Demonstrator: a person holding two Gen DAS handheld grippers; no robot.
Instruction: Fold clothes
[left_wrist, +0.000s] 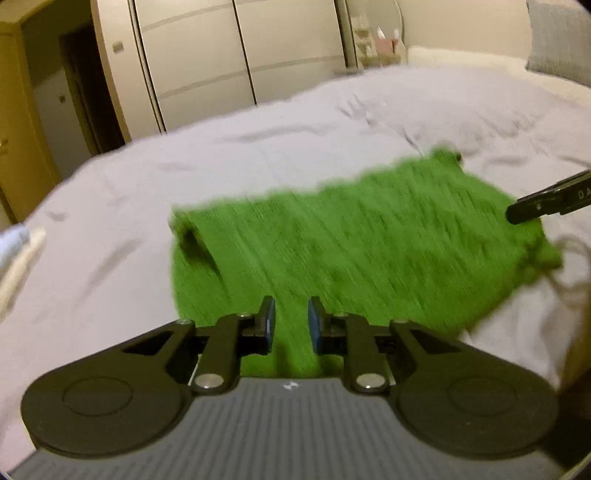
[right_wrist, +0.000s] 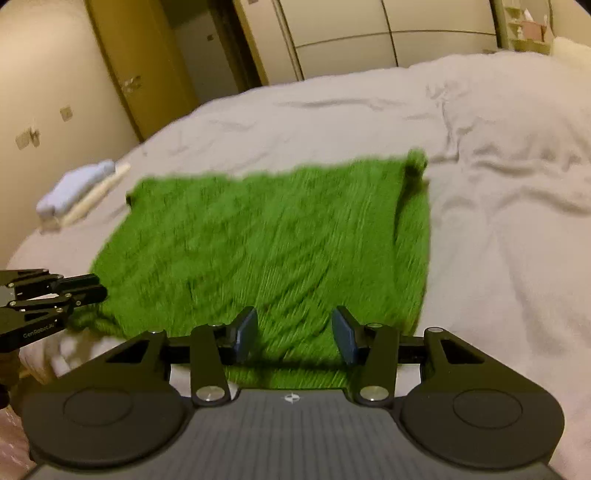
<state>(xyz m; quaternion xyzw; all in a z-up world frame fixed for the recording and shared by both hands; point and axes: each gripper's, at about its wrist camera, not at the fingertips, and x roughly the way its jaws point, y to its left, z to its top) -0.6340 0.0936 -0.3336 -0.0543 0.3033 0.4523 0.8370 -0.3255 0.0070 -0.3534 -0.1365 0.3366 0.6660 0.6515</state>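
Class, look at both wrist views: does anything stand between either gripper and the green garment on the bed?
Nothing visible does. The green garment lies flat on the bed, directly beyond the right gripper and the left gripper. The folded pile sits off to the side, clear of both.

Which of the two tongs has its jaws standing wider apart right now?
The right tongs: a broad gap shows between the blue pads. The left tongs show only a narrow gap. Neither pinches the green knit garment lying on the bed.
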